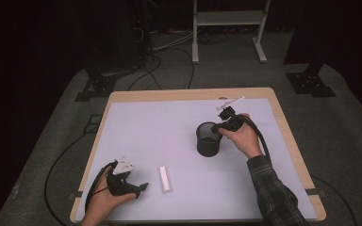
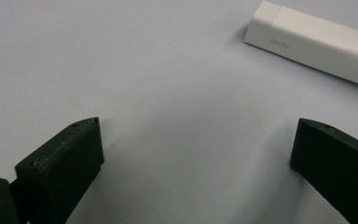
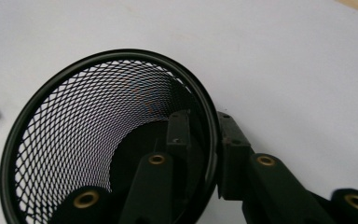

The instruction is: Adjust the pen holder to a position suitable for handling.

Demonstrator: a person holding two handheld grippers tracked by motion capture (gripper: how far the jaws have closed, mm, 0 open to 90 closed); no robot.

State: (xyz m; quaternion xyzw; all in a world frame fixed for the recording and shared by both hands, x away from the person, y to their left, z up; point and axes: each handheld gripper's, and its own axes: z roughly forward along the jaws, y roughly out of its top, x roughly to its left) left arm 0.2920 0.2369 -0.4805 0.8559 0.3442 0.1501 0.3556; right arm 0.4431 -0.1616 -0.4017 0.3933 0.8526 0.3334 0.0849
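The right gripper (image 3: 204, 154) pinches the rim of the mesh cup (image 1: 209, 138), one jaw inside and one outside. The cup stands right of the table's (image 1: 188, 94) middle, far from every edge. The left gripper (image 1: 143, 187), jaws wide and empty, rests near the front edge, beside the white box (image 1: 166, 178).

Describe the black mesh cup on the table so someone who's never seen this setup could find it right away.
Start at the pale sheet covering the wooden table and look right of its centre. There stands the mesh cup, upright, with the right gripper shut on its rim, one jaw inside and one outside. It is round, black and see-through, unlike the flat white bar lying nearer the left gripper.
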